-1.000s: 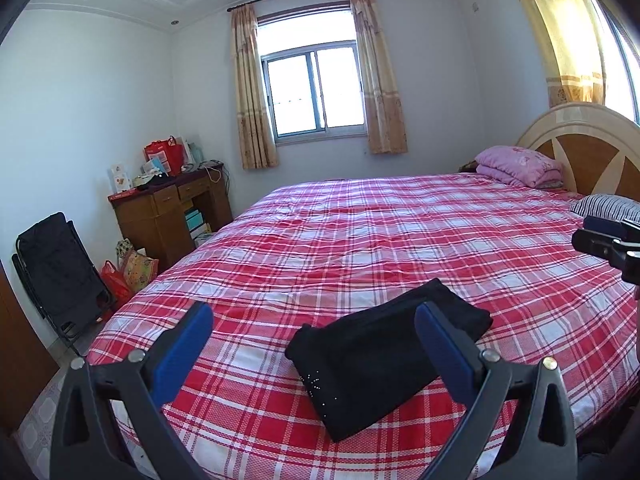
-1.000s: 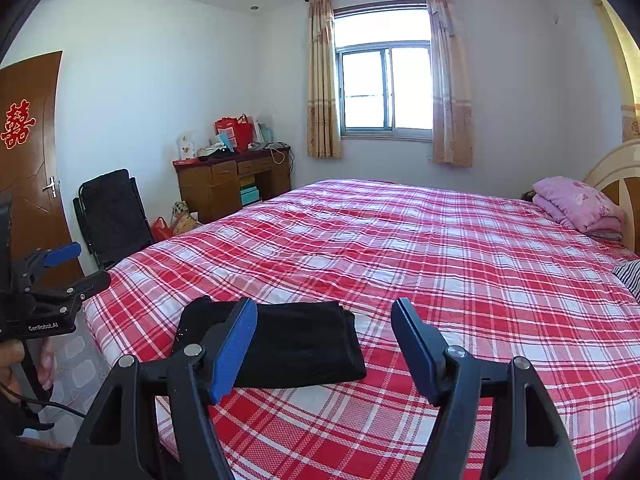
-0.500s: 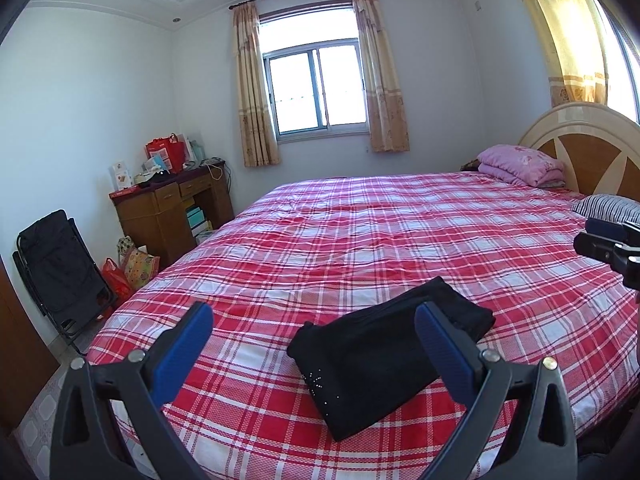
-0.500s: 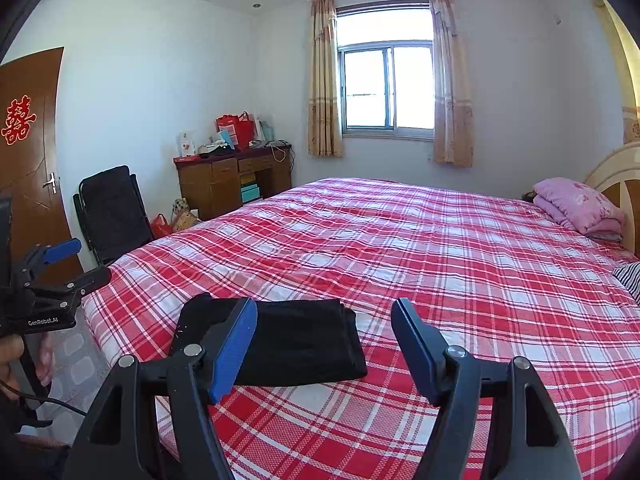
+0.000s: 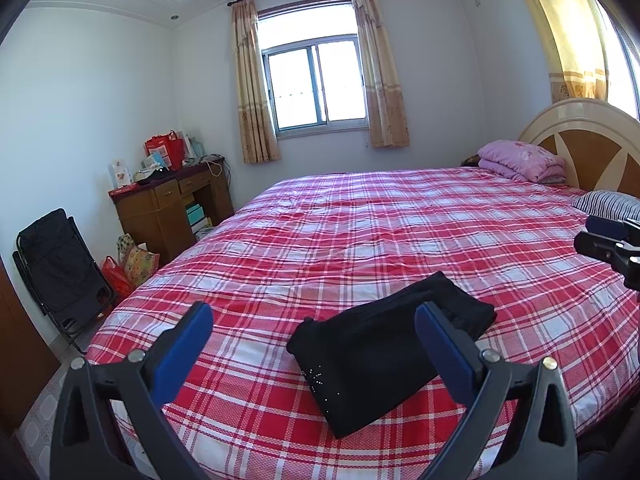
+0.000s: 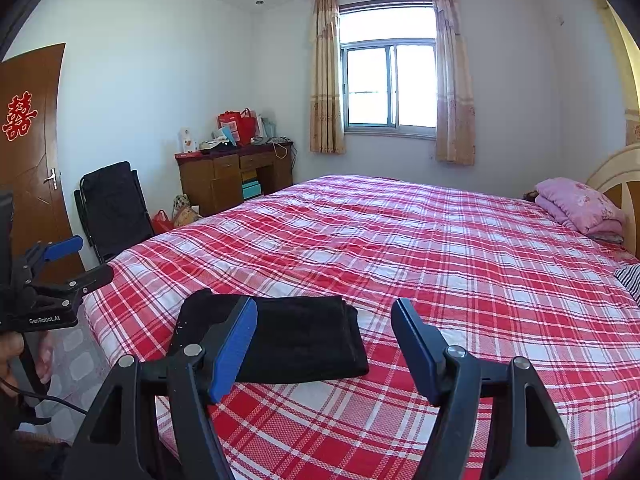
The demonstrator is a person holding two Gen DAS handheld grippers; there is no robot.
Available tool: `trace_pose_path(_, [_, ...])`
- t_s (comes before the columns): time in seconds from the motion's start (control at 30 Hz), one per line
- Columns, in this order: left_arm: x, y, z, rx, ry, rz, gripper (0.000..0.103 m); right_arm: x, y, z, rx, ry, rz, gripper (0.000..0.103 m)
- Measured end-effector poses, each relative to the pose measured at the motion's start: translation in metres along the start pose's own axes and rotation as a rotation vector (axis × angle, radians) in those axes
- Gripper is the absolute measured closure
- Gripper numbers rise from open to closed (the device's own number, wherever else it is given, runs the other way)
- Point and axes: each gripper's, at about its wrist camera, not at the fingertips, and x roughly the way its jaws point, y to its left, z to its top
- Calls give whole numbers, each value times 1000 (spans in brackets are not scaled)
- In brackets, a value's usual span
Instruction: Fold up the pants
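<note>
Already folded, the pants (image 5: 390, 354) are lying near the bed's (image 5: 400, 240) foot edge, while both grippers, left (image 5: 314, 344) and right (image 6: 324, 344), are hovering wide and empty.

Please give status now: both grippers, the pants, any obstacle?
Left gripper open, empty. Right gripper open, empty. Black pants folded, lying on plaid bed. Nothing in the way.

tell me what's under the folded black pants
The folded black pants lie flat on the red plaid bedspread. Whatever lies directly beneath them is covered.
</note>
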Motion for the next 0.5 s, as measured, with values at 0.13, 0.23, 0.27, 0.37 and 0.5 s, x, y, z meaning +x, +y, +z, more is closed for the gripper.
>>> trace_pose_path(0.13, [2, 0, 0, 1, 18, -2, 0, 0, 0, 0, -4, 1, 1, 32])
trace_pose_path(0.23, [5, 1, 0, -3, 29, -18, 0, 0, 0, 0, -3, 0, 0, 32])
trace_pose_path(0.27, [3, 1, 0, -6, 23, -12, 0, 0, 0, 0, -4, 0, 0, 32])
trace_pose_path(0.37, [-1, 0, 2, -8, 5, -20, 0, 0, 0, 0, -4, 0, -2, 32])
trace_pose_path(0.5, [-7, 0, 6, -9, -28, -18, 0, 0, 0, 0, -5, 1, -1, 32])
